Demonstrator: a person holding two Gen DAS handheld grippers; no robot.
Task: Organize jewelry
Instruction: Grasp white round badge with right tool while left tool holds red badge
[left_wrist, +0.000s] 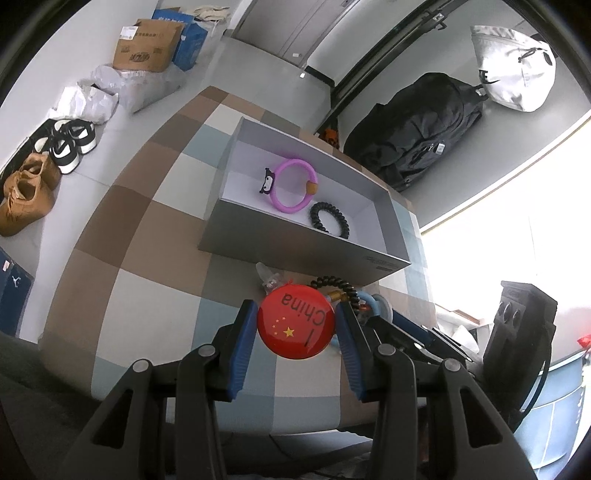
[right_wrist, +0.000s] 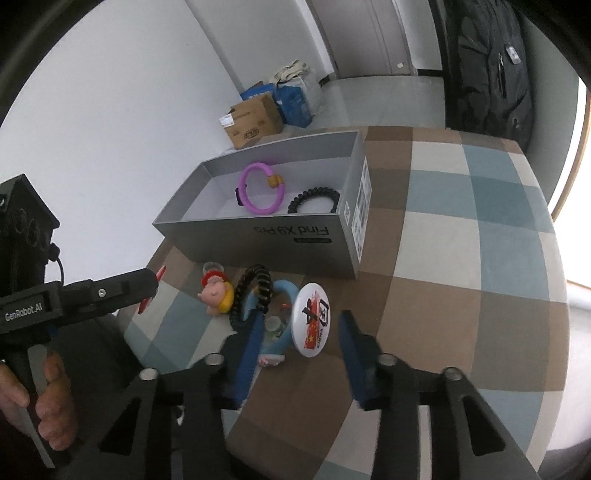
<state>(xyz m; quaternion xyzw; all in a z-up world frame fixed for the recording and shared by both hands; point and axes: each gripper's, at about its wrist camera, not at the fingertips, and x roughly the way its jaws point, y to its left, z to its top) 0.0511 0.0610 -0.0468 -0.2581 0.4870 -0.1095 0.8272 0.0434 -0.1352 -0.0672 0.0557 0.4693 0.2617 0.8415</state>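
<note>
Left gripper fingers pinch red badge; right gripper fingers spread around white badge on tabletop.

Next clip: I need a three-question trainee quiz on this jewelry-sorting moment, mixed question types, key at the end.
1. True or false: the left gripper holds the red badge between its fingers.
2. Which items already lie inside the grey box?
A. purple ring and black coil hair tie
B. white badge and doll charm
C. nothing
3. Fill in: the right gripper is open above the ____ badge on the checkered cloth.

Key:
1. True.
2. A: the purple ring and black coil hair tie.
3. White: the white badge lies between its fingers, not gripped.
</note>
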